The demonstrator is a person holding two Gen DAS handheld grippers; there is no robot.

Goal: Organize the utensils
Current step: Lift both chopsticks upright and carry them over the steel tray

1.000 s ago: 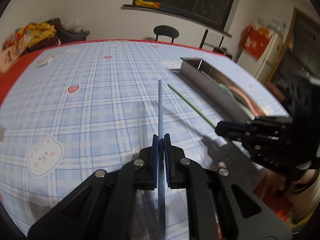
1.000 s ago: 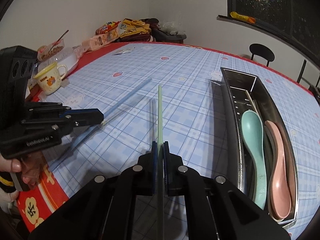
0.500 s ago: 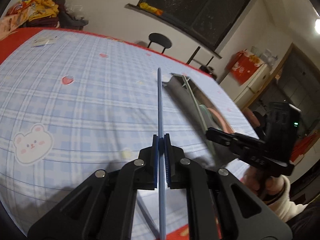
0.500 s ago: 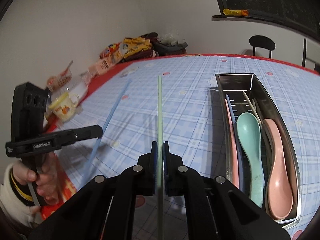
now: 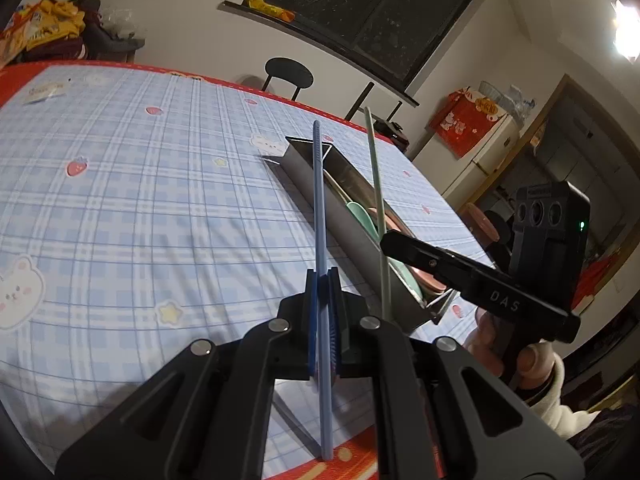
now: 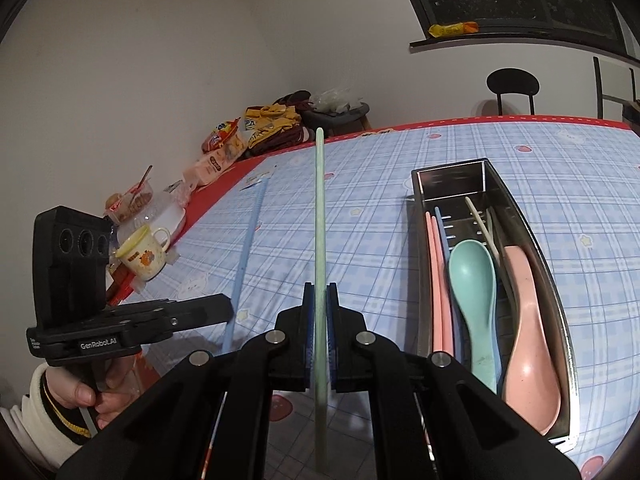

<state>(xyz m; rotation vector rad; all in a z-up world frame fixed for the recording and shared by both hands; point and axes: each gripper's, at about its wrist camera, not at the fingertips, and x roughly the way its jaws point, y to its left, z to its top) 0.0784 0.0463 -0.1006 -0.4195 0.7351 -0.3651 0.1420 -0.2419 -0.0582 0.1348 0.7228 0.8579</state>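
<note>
I have both grippers loaded. My left gripper [image 5: 323, 304] is clamped tight on a long slim blue plastic chopstick [image 5: 319, 200], and my right gripper [image 6: 319, 320] is pinched on a long pale green plastic chopstick [image 6: 320, 216]; each stick runs straight out along its gripper's fingers and is lifted off the blue checked tablecloth [image 5: 140, 200].

The target is the narrow stainless steel utensil tray [image 6: 452, 170] lying near the table's right edge. It already holds two pink chopsticks [image 6: 434, 264], a blue one, a cream one, a teal plastic spoon [image 6: 472, 272] and a pink plastic spoon [image 6: 528, 320].

What matters next: the tray lies to the right of my right gripper, just beside it, and its long axis runs nearly parallel to the green stick (a handy match, I judge). So the right hand is nearer and needs mostly a sideways shift over the rim.

From the left wrist view the tray sits right of and beyond the blue stick, with the right gripper between them, so the left follows after.
</note>
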